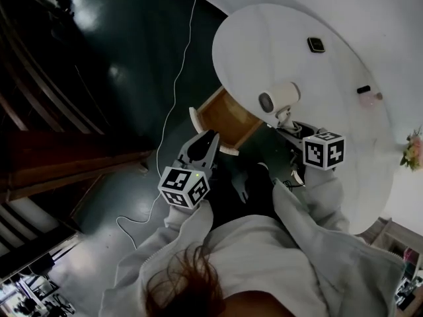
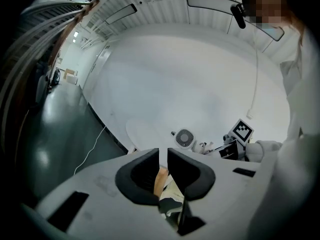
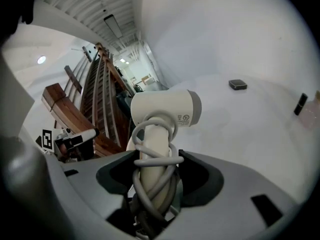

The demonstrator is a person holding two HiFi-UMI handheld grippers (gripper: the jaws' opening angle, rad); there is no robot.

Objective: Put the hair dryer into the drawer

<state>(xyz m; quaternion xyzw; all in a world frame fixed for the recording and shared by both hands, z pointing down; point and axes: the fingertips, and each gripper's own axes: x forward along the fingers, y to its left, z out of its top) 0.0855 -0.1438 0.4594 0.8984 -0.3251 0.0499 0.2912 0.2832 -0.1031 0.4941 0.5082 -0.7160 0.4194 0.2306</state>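
The white hair dryer (image 1: 279, 99) is held up over the table's edge, its cord wound round the handle. My right gripper (image 1: 285, 123) is shut on that handle (image 3: 155, 164), and the dryer's barrel (image 3: 165, 109) stands above the jaws. The drawer (image 1: 225, 121) is pulled out from under the white round table (image 1: 284, 38), its wooden inside showing. My left gripper (image 1: 206, 144) hovers at the drawer's white front. Its jaws (image 2: 163, 156) stand shut to a thin slit with nothing in it, and drawer wood (image 2: 160, 179) shows below them. The dryer's rear grille (image 2: 184, 138) faces the left gripper view.
On the table lie a small black square object (image 1: 316, 44) and a dark little item (image 1: 363, 89). A white cable (image 1: 175, 78) trails over the dark floor. A wooden staircase (image 1: 39, 144) fills the left. Flowers (image 1: 413, 152) show at the right edge.
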